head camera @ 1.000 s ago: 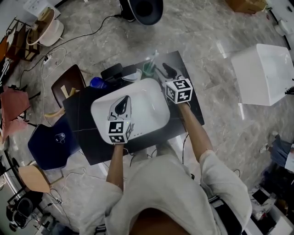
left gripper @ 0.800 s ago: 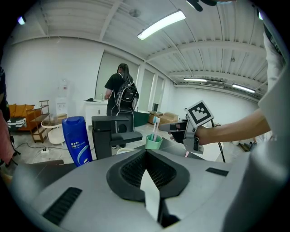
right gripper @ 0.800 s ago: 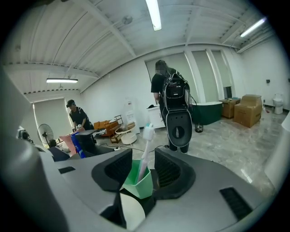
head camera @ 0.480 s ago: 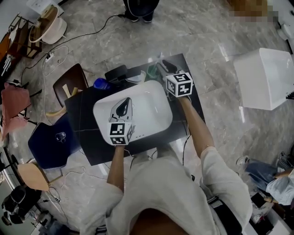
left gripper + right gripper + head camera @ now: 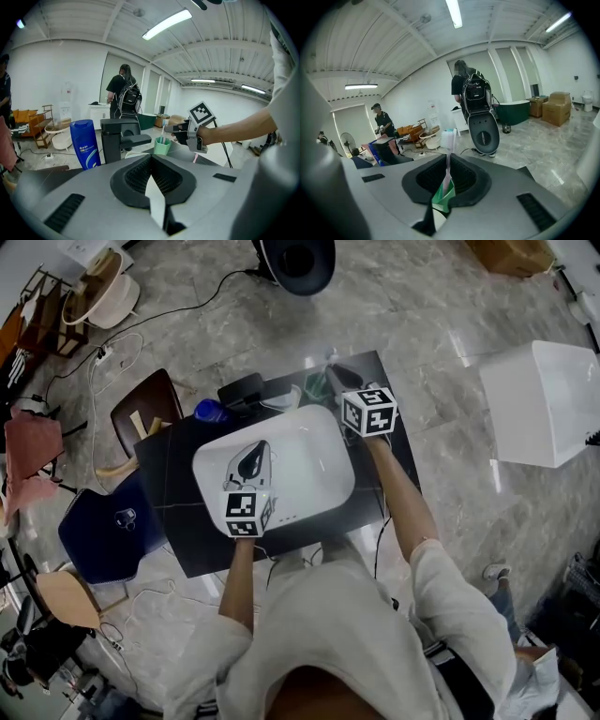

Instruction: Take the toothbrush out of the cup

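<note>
Fingers, right gripper (image 5: pixel 448 157): just closing; I see them clamped on toothbrush (image 5: pixel 450 139).
Fingers, left gripper (image 5: pixel 151 157): together, empty.
Cup (image 5: pixel 444 196): far edge of counter (image 5: pixel 173 479).

I stand on a grey marble floor (image 5: pixel 441 296) that throws back the lamp glare. A white box (image 5: pixel 548 399) sits off the right edge of the dark tabletop (image 5: pixel 173 498), and a brown chair (image 5: pixel 141 409) and a blue seat (image 5: pixel 103 531) sit off its left edge. Cables (image 5: pixel 103 367) trail across the floor. Overhead, a tube light (image 5: pixel 166 24) runs along the ribbed white ceiling (image 5: pixel 75 18).

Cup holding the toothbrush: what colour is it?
Mint green. The cup, with the toothbrush in it, shows best in the left gripper view, beside the black faucet.
</note>
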`<state>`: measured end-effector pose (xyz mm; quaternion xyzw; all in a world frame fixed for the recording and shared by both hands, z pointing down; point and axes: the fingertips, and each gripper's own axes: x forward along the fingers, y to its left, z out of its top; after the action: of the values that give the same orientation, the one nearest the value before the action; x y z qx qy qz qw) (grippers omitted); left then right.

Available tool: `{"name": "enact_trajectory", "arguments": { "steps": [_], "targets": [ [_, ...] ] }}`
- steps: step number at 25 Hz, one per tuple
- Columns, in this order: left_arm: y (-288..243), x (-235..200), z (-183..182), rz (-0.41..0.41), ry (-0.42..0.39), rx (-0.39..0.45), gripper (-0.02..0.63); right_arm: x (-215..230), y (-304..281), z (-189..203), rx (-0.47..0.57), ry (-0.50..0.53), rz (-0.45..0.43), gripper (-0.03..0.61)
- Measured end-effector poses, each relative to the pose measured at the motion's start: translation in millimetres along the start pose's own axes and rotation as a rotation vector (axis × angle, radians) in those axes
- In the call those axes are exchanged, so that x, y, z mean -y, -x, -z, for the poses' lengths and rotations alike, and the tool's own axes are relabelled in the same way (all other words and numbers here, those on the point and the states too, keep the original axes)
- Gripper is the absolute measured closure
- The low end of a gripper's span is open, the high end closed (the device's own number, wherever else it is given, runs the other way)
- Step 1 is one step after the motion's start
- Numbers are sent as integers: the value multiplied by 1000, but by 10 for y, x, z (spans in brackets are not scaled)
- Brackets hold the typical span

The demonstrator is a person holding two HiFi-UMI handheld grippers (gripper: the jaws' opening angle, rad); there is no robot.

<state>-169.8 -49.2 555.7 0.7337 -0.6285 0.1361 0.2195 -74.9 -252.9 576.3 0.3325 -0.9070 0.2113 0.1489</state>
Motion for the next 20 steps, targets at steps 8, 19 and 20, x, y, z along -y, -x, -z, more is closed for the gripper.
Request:
{"name": "enact_trajectory", "arguments": {
  "steps": [8, 19, 20],
  "targets": [
    [13, 23, -16, 7, -6, 6, 589, -71, 133, -78, 38, 2, -16, 545],
    [32, 79, -70, 26, -15, 18, 589, -250, 554, -335, 132, 50, -13, 545],
    [30, 88, -77, 28, -17, 21, 589, -264, 606, -362, 144, 53, -12, 545]
  ]
}}
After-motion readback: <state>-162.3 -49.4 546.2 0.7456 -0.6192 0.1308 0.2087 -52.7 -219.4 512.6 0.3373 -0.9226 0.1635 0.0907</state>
